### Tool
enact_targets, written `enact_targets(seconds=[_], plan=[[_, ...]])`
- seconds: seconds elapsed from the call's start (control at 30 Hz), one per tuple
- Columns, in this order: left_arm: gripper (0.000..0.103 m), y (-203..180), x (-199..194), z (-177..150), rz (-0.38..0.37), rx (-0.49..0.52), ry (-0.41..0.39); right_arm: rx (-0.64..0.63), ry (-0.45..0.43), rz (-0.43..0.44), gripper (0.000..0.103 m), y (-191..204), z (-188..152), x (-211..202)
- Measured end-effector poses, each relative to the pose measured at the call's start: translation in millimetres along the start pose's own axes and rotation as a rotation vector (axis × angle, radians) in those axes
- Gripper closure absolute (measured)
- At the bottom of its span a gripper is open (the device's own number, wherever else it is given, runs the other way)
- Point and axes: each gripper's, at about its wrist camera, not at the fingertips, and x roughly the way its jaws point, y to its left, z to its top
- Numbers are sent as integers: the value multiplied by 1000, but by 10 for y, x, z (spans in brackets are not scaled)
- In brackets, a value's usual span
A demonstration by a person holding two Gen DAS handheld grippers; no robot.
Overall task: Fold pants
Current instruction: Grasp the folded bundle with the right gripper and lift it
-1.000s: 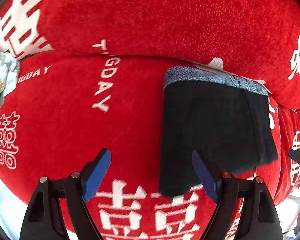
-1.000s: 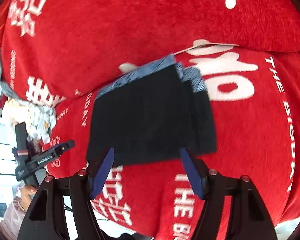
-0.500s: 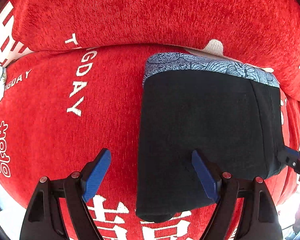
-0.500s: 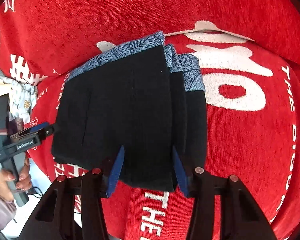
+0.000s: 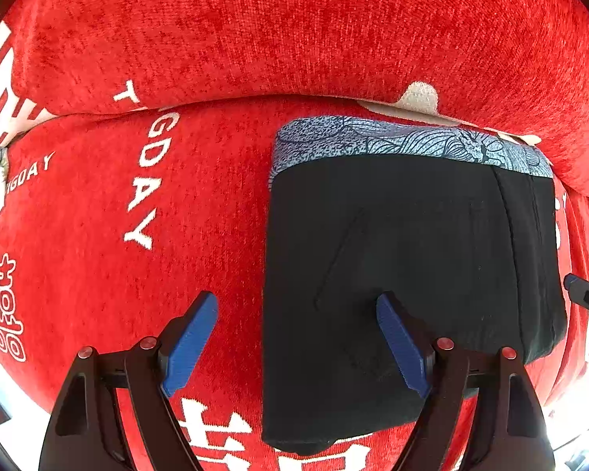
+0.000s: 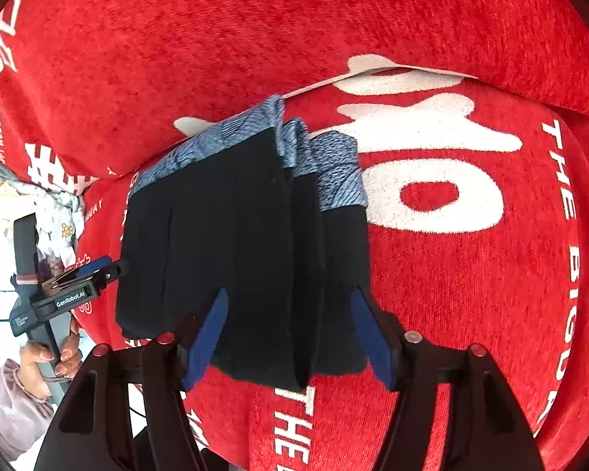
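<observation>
1. Left wrist view: the red plush cover (image 5: 98, 204) carries white letters, "DAY" running downward and a smaller "GDAY" near the left edge. White Chinese characters are at the left edge and along the bottom.
2. Same view: the cover lies over a sofa seat and its backrest (image 5: 294, 31), which fills the top of the picture. A seam divides seat and back.
3. Same view: the black pants (image 5: 412, 259) are folded into a block on the seat, right of the middle. Their blue patterned waistband (image 5: 392, 141) lies against the backrest.
4. Same view: the left gripper (image 5: 296, 306) is spread wide. Its right blue pad is over the black cloth and the left pad is over bare red cover; nothing is pinched. The tip of the other gripper shows at the right edge.
5. Right wrist view: I can read "THE BIG" on the right, "THE" at the bottom and "WEDDING" at the far left. "GenRobot.AI" is printed on the left gripper (image 6: 110, 271), held by a hand (image 6: 55, 357) in a pale sleeve.
6. Same view: the right gripper (image 6: 288, 298) has just been opening. Its pads stand spread on each side of the near edge of the pants (image 6: 224, 243) without pressing it.
</observation>
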Motion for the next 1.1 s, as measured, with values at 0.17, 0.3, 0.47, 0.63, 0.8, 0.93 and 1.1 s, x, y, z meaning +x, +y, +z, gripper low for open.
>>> enact_targets(seconds=[0.17, 0.3, 0.47, 0.63, 0.8, 0.93, 1.1], plan=[[19, 114, 27, 122, -89, -1, 0, 18, 22, 41, 24, -113, 61, 70], [19, 307, 96, 199, -231, 12, 37, 37, 47, 107, 23, -277, 92, 127], [19, 513, 350, 257, -405, 10, 134, 87, 97, 238, 22, -533, 113, 270], [19, 471, 498, 280, -525, -7, 143, 94, 133, 380, 21, -669, 123, 482], [6, 221, 554, 232, -511, 11, 109, 82, 126, 448, 21, -627, 284, 597], [15, 155, 444, 182, -463, 15, 61, 106, 131, 375, 43, -578, 333, 618], [50, 191, 137, 114, -467, 36, 6, 122, 82, 416, 61, -480, 235, 381]])
